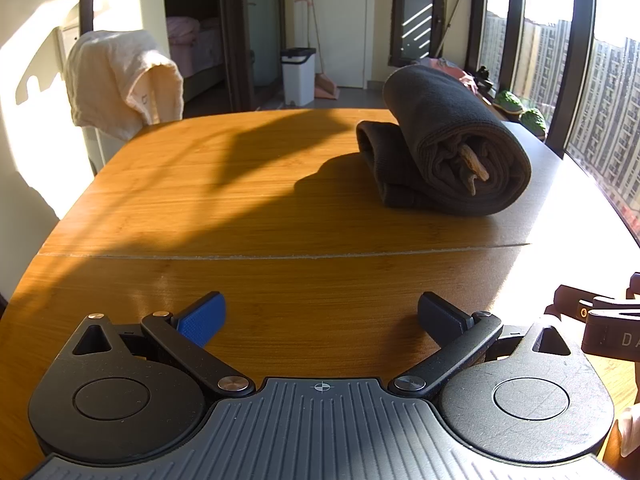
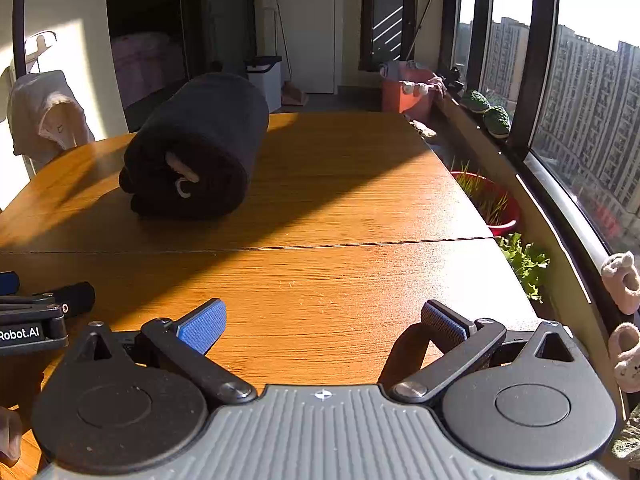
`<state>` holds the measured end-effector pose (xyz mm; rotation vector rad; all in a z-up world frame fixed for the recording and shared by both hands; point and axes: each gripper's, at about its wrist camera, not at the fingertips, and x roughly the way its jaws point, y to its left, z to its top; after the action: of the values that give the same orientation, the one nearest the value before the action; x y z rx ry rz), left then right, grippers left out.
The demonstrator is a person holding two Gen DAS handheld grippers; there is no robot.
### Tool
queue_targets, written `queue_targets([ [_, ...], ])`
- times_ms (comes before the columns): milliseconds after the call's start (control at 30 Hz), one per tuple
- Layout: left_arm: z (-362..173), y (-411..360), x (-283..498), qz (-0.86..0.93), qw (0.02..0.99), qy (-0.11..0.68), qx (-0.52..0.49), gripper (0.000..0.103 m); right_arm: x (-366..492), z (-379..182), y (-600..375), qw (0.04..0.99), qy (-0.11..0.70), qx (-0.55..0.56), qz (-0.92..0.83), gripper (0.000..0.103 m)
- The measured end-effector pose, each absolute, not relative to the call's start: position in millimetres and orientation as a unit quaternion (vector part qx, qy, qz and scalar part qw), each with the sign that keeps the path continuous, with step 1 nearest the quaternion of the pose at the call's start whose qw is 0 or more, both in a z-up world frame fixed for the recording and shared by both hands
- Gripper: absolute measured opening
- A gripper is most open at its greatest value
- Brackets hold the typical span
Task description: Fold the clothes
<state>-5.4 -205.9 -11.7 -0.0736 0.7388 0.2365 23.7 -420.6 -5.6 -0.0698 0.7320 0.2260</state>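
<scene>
The big wooden table (image 1: 240,208) fills most of both views, and a cream cloth (image 1: 120,80) hangs at the upper left of the left wrist view. A dark rolled-up garment (image 1: 452,148) lies on the table, right of middle in the left view and left of middle in the right view (image 2: 196,148); its long way runs from the near rolled end back toward the far edge. The left gripper (image 1: 320,316) and the right gripper (image 2: 323,320) sit low in their views over bare wood, jaws wide apart and holding nothing.
</scene>
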Motion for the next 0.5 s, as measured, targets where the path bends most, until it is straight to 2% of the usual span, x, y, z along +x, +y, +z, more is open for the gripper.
queue_targets([
  [500, -11.6, -205.6, -5.4, 0.115, 0.925, 0.36, -0.036, 0.103, 23.7, -5.7, -419.0, 0.927, 0.357, -0.034, 0.11, 0.103],
])
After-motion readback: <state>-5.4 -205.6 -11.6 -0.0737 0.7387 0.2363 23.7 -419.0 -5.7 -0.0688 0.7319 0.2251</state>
